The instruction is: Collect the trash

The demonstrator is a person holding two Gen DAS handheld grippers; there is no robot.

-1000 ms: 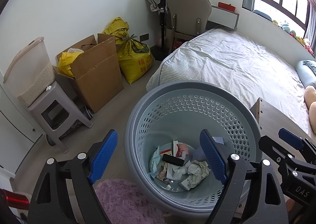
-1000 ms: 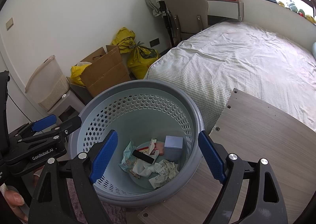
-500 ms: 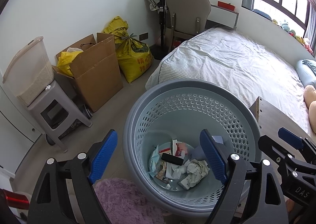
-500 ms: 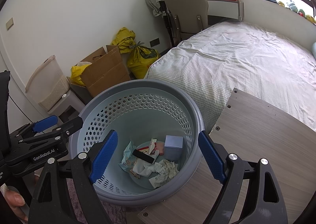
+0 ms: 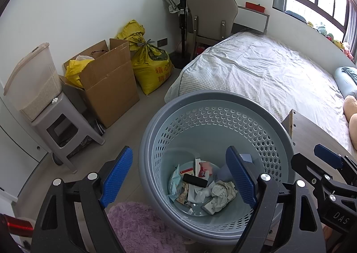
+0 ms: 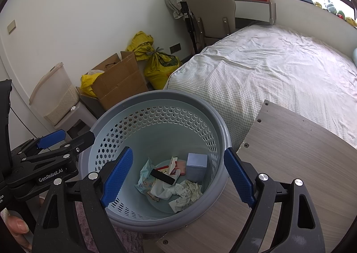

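A grey perforated basket stands on the floor beside a wooden table. Its bottom holds trash: crumpled paper, wrappers, a black bar and a small grey box. My left gripper is open and empty, over the basket's left rim; it also shows in the right wrist view. My right gripper is open and empty above the basket's near side; it also shows in the left wrist view.
The wooden table lies right of the basket, with the bed behind. A cardboard box, yellow bags, a stool with a container and a chair line the wall. A purple rug lies near.
Both grippers stay open and nearly still over the basket. The left view has drifted slightly; the trash has not moved.
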